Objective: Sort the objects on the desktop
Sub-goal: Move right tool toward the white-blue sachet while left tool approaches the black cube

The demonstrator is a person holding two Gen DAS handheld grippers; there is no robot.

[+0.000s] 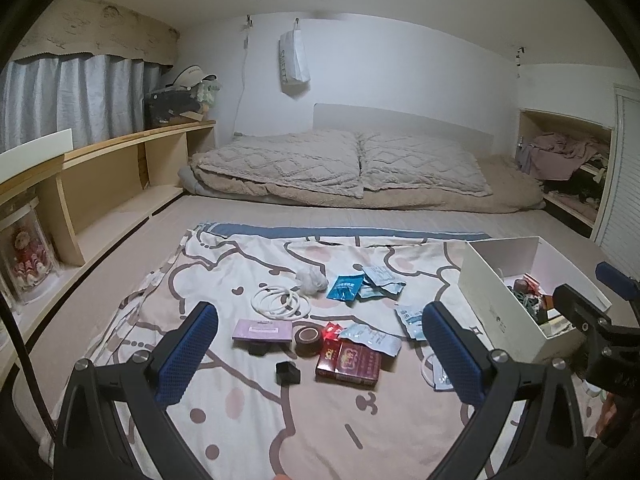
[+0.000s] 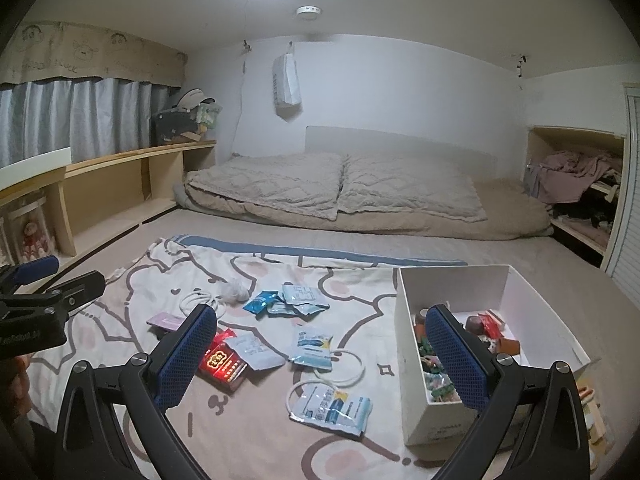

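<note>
Both tools hover above a cartoon-print sheet spread on a bed, and neither holds anything. The left tool has its blue pads spread wide, and the right tool is spread just as wide, its right pad hanging over the white box.

The box sits at the sheet's right edge and already holds a jumble of small items. The rest lie loose on the sheet: a red cigarette pack, a roll of brown tape just beside it, a small black cube, a lilac flat box, white rings, a white puff and several blue-and-white sachets. In the right wrist view another sachet lies near the box, partly over a white ring.

The sorting looks partway done, with both tools between picks. The next move probably calls for lowering one tool over a loose item, most likely the cigarette pack or a nearby sachet, closing on it and carrying it to the box. The flat sachets may be hard to pinch off soft fabric.
</note>
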